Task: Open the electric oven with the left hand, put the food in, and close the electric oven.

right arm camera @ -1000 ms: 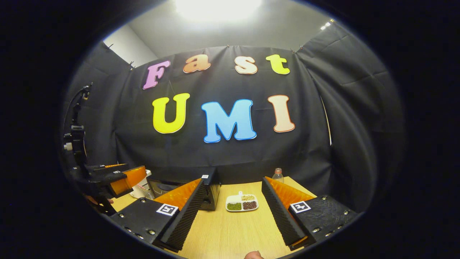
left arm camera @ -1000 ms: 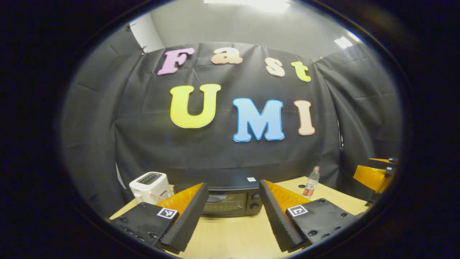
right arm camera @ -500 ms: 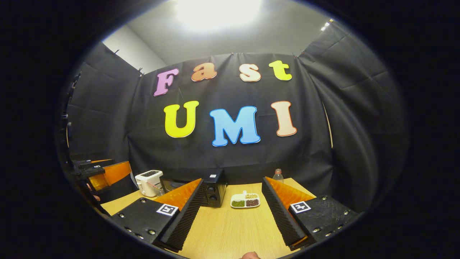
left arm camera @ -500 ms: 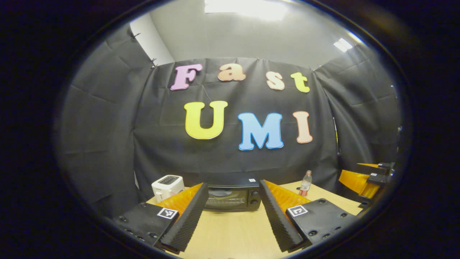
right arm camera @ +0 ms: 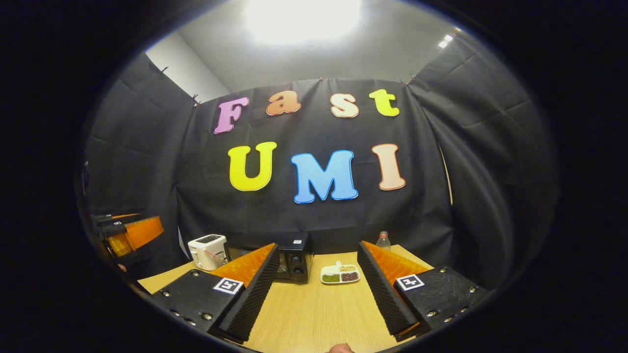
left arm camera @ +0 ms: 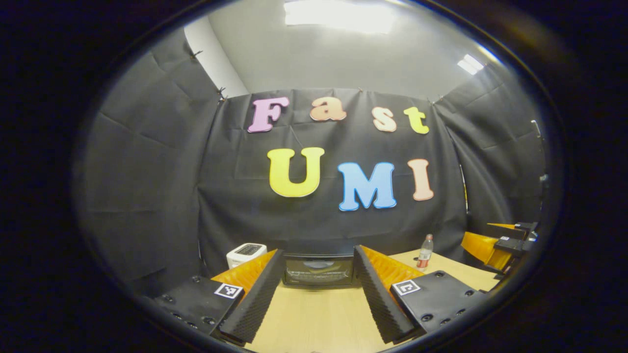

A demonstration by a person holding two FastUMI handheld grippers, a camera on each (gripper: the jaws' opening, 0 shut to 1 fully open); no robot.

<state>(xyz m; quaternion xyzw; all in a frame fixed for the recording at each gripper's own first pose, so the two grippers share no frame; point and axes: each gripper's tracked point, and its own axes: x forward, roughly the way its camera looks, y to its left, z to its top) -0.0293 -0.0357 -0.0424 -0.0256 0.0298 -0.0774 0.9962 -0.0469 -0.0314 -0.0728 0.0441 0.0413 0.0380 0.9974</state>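
A black electric oven (left arm camera: 318, 270) stands at the back of the wooden table, its door shut; my left gripper (left arm camera: 318, 294) is open, well in front of it, and frames it between its fingers. The oven (right arm camera: 293, 264) sits left of centre in the right gripper view, partly behind a finger. A white divided dish of food (right arm camera: 340, 275) with green, brown and pale portions lies to the right of the oven. My right gripper (right arm camera: 318, 291) is open and holds nothing, far back from the dish. The left gripper (right arm camera: 128, 234) also hangs at that view's left edge.
A white toaster (left arm camera: 246, 254) stands left of the oven, seen too as a toaster (right arm camera: 208, 251) in the right gripper view. A plastic bottle (left arm camera: 425, 252) stands at the table's back right. The right gripper (left arm camera: 498, 241) hangs at the far right. Bare wooden table (right arm camera: 314, 318) lies before both grippers.
Both grippers have pulled back from the table's far side, so the oven, toaster and dish look smaller. The left gripper view has swung so the oven now sits centred between its fingers.
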